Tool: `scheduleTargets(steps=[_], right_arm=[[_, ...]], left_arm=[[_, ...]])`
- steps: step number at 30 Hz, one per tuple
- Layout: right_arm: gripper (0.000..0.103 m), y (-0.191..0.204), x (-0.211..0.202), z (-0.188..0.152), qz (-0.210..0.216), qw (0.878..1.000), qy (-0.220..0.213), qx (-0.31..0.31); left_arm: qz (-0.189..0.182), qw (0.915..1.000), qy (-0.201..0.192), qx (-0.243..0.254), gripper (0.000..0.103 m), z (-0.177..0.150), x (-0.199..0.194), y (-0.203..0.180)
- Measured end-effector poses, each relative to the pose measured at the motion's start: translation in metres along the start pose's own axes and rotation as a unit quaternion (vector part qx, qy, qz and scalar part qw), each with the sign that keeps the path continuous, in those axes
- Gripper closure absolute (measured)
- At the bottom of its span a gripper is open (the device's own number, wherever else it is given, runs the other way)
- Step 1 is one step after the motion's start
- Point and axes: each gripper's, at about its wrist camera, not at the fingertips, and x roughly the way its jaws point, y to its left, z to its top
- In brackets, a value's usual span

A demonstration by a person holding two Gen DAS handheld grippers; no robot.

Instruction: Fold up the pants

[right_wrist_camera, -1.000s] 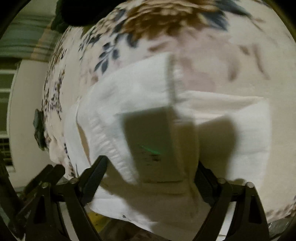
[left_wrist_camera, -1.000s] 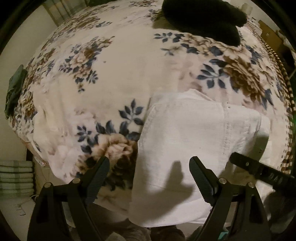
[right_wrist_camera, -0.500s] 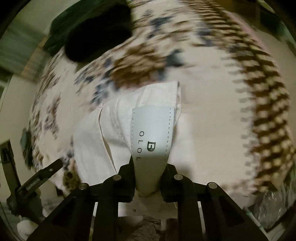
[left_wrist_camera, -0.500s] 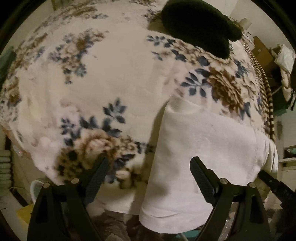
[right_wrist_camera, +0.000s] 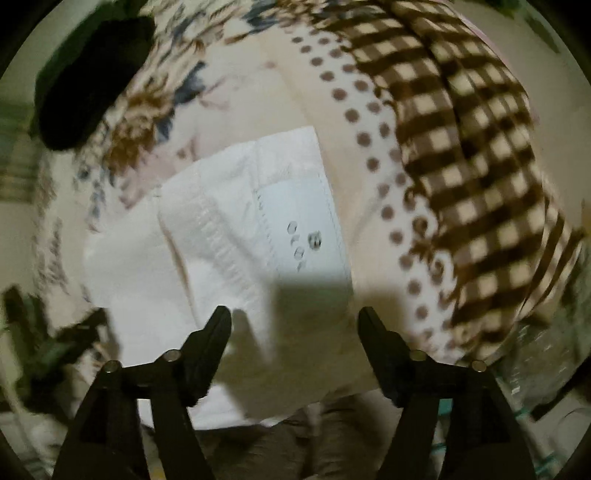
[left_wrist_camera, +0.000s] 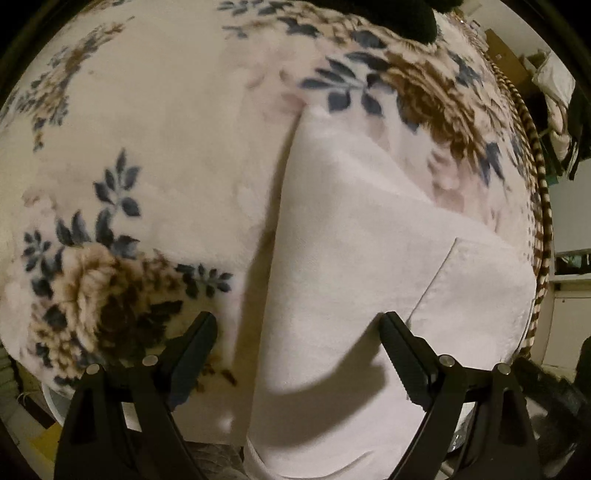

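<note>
White folded pants point(left_wrist_camera: 369, 266) lie on a floral blanket point(left_wrist_camera: 166, 129). My left gripper point(left_wrist_camera: 295, 328) points down over their near left edge. It is open, one finger over the blanket and the other over the cloth. In the right wrist view the pants point(right_wrist_camera: 229, 229) show their waistband and a pale label patch point(right_wrist_camera: 306, 221) with letters. My right gripper point(right_wrist_camera: 293, 319) hangs over the near end of that patch. Its jaws are opening and its pads press on nothing.
A black garment point(left_wrist_camera: 406, 18) lies at the far side of the bed, also seen as a dark heap point(right_wrist_camera: 85, 81). A brown checked blanket border point(right_wrist_camera: 472, 155) with a dotted band runs along the right edge. Clutter stands beyond the bed's right side point(left_wrist_camera: 554, 81).
Half a second ago the right gripper was shut on the label patch; it has let go, its jaws stand apart, and it shifted right. The left gripper has sunk closer to the pants' left edge.
</note>
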Motion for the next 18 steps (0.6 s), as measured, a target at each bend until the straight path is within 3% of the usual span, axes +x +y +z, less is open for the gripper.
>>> scheduleTargets(steps=[1,3,5,7,9,10,11,12,13,14,18], right_arm=[[0.022,-0.003,0.003,-0.006,0.018,1.0,0.01,0.008],[0.022,-0.012,0.021,-0.016,0.005,0.998,0.047,0.032],[0.022,-0.032,0.041,-0.025,-0.002,0.992,0.081,0.098],[0.022,-0.054,0.051,-0.034,0.08,0.974,0.091,0.192],[0.023,-0.065,0.056,-0.041,0.114,0.96,0.089,0.24],[0.032,-0.069,0.058,-0.044,0.142,0.951,0.08,0.262],[0.052,-0.071,0.058,-0.047,0.175,0.941,0.065,0.282],[0.058,-0.071,0.055,-0.049,0.175,0.94,0.053,0.289],[0.074,-0.068,0.046,-0.051,0.16,0.944,0.028,0.287],[0.082,-0.062,0.036,-0.052,0.15,0.951,0.009,0.272],[0.085,-0.051,-0.006,-0.062,0.129,0.964,-0.026,0.231]], left_arm=[[-0.002,1.0,0.001,-0.002,0.013,-0.001,0.001,0.001],[-0.007,0.9999,0.004,-0.007,0.013,-0.002,0.003,0.002],[-0.007,0.9999,0.007,-0.006,0.013,-0.005,0.004,0.004],[-0.009,0.9999,0.008,-0.005,0.013,-0.006,0.004,0.004],[-0.008,0.9999,0.007,-0.005,0.013,-0.006,0.004,0.004],[-0.008,0.9999,0.007,-0.005,0.013,-0.007,0.003,0.004],[-0.007,0.9999,0.007,-0.005,0.013,-0.008,0.002,0.004],[-0.007,0.9999,0.007,-0.003,0.013,-0.009,0.001,0.005],[-0.007,0.9999,0.008,0.0,0.013,-0.01,0.001,0.004],[-0.004,0.9999,0.009,0.004,0.013,-0.011,0.0,0.004],[-0.009,0.9998,0.008,0.013,0.013,-0.012,-0.002,0.004]])
